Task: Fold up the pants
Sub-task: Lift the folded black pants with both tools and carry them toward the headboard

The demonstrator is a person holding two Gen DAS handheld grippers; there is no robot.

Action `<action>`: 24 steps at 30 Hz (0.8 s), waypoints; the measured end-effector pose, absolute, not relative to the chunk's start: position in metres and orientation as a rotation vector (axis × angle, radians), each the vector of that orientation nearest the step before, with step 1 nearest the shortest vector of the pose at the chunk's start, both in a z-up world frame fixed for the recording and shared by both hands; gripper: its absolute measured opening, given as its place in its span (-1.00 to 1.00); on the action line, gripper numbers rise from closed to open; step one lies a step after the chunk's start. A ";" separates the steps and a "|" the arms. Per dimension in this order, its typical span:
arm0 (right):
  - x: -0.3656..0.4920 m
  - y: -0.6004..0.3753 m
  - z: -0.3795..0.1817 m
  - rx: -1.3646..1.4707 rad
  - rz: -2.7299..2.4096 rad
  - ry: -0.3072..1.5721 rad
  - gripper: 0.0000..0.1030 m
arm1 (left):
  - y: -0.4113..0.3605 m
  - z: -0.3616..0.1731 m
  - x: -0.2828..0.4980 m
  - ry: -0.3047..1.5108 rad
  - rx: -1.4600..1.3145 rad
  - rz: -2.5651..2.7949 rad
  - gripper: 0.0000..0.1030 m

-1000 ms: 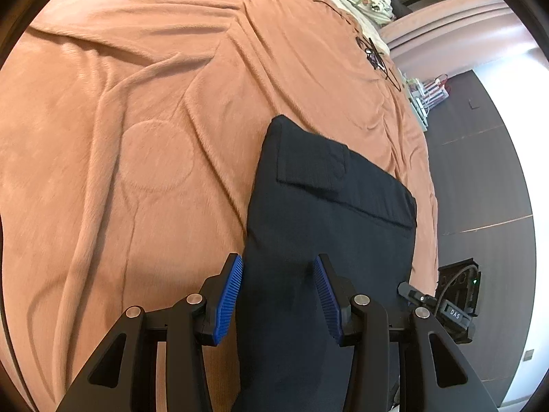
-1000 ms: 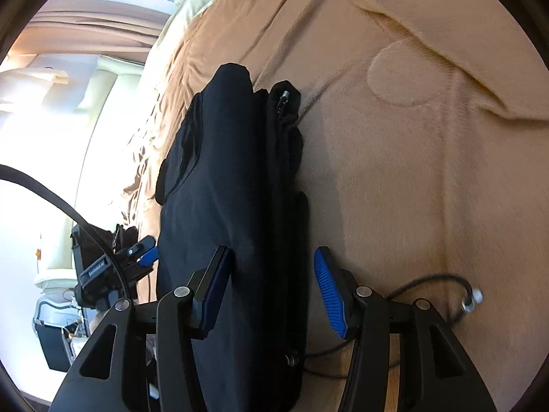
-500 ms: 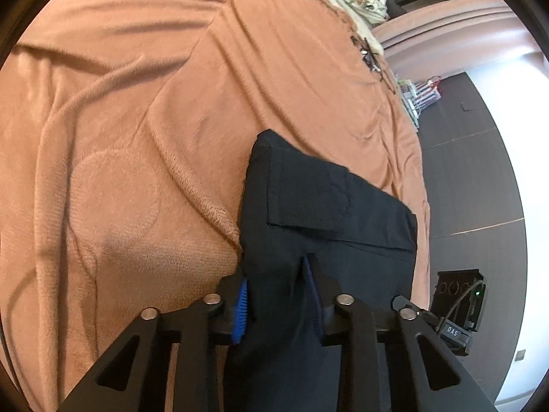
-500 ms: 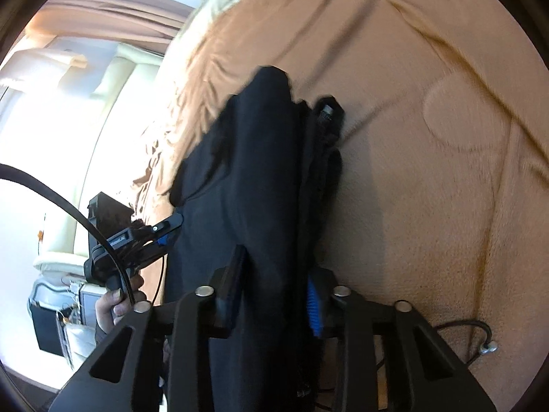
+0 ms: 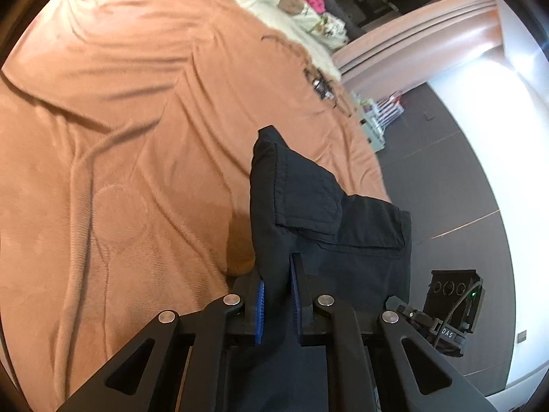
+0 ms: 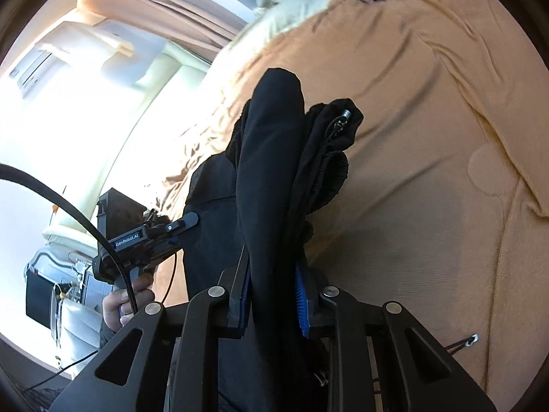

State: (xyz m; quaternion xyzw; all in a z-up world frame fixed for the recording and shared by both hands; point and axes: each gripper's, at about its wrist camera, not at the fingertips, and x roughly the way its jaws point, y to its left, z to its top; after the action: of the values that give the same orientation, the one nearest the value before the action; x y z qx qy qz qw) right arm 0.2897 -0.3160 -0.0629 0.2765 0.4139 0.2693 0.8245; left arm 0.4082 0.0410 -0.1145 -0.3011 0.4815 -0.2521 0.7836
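Note:
The dark navy pants are folded lengthwise and lifted off the orange-brown blanket. My left gripper is shut on one edge of the pants, a pocket flap showing just beyond the fingers. My right gripper is shut on the opposite edge of the pants, where the bunched waistband with a metal drawstring tip hangs to the right. The left gripper also shows in the right wrist view, held by a hand at the pants' far side.
The blanket covers a bed. White bedding and small soft items lie at its far end. A dark floor runs along the bed's right edge. A cable end lies on the blanket.
Both grippers went from open around the pants to shut on them. They have since lifted the pants off the blanket, and the cloth now hangs and bunches.

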 end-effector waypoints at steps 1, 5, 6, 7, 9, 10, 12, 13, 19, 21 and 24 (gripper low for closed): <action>0.286 -0.311 -0.058 0.580 0.582 0.867 -0.64 | 0.045 -0.110 0.405 1.024 -0.653 -0.545 -0.75; 0.278 -0.299 -0.049 0.546 0.611 0.826 -0.65 | 0.061 -0.086 0.391 0.965 -0.661 -0.543 -0.75; 0.275 -0.293 -0.044 0.535 0.620 0.814 -0.65 | 0.066 -0.078 0.387 0.947 -0.662 -0.540 -0.75; 0.272 -0.290 -0.040 0.526 0.629 0.805 -0.65 | 0.070 -0.073 0.384 0.934 -0.662 -0.538 -0.75; 0.269 -0.280 -0.032 0.506 0.646 0.787 -0.65 | 0.082 -0.058 0.376 0.901 -0.656 -0.529 -0.75; 0.268 -0.273 -0.028 0.495 0.655 0.777 -0.65 | 0.088 -0.052 0.372 0.885 -0.649 -0.524 -0.75; 0.266 -0.262 -0.021 0.479 0.671 0.761 -0.65 | 0.099 -0.038 0.361 0.855 -0.641 -0.513 -0.75; 0.266 -0.254 -0.017 0.470 0.680 0.752 -0.65 | 0.105 -0.033 0.358 0.845 -0.640 -0.506 -0.75; 0.275 -0.213 0.000 0.420 0.747 0.724 -0.65 | 0.152 -0.001 0.332 0.771 -0.643 -0.457 -0.75; 0.282 -0.203 0.001 0.406 0.765 0.720 -0.65 | 0.169 0.007 0.324 0.748 -0.643 -0.440 -0.75; 0.295 -0.178 0.004 0.382 0.795 0.716 -0.65 | 0.199 0.017 0.312 0.720 -0.652 -0.408 -0.77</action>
State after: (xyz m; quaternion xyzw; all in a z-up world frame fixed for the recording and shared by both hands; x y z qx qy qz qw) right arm 0.2948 -0.1782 0.0043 0.1809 0.3389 0.3765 0.8430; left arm 0.3124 0.1992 0.0168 -0.3109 0.3437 -0.1946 0.8645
